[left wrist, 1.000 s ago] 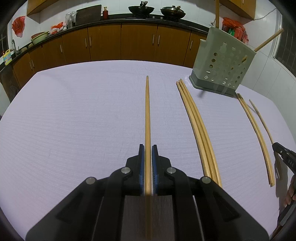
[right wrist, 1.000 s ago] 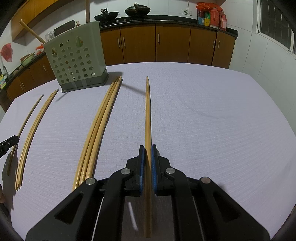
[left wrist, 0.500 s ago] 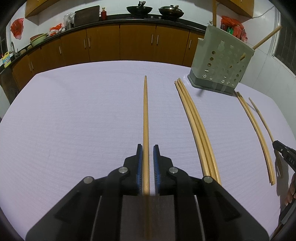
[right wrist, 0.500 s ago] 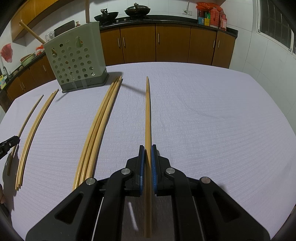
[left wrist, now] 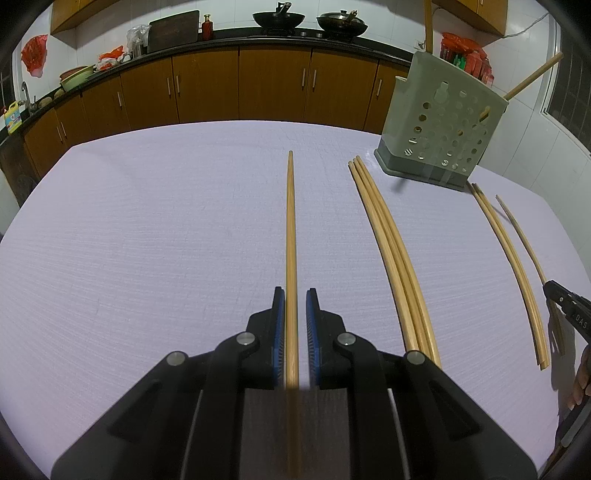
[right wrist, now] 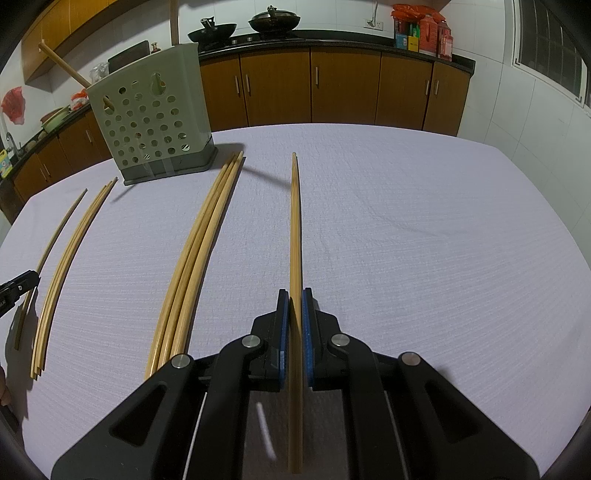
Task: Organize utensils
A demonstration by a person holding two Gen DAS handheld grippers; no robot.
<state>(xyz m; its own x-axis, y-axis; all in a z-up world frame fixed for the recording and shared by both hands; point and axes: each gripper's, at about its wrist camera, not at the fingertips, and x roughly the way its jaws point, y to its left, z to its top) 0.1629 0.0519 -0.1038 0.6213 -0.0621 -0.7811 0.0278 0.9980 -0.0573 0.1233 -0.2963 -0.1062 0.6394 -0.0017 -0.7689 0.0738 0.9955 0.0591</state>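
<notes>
Closest in the left wrist view, the left tool (left wrist: 294, 295) has its blue pads slightly spread. A single chopstick (left wrist: 291, 229) runs between them toward 12 o'clock, with a thin gap on either side, so the pads do not press it. It lies along the pale worktop (left wrist: 147, 240).

Likewise near, in the right wrist view, the right tool (right wrist: 294, 295) has its pads pressed together on a gripped chopstick (right wrist: 294, 221). This one also points to 12 o'clock, and its far tip throws a shadow off toward 10 o'clock.

Back in the left wrist view, a bundle of three chopsticks (left wrist: 391, 251) lies at 1 o'clock of the left tool, just beside the single chopstick but apart from it. Farther toward 3 o'clock lies a pair of chopsticks (left wrist: 513, 266), then a thin stick (left wrist: 524, 243) near the worktop's edge.

Beyond these, at 1 o'clock, a grey-green holder (left wrist: 443, 122) pierced with round holes stands on the worktop, tilted in the view, with wooden handles poking out of it.

Farthest away, at 12 o'clock, brown cabinets (left wrist: 273, 85) line the wall, and two black woks (left wrist: 279, 16) sit above them.
</notes>
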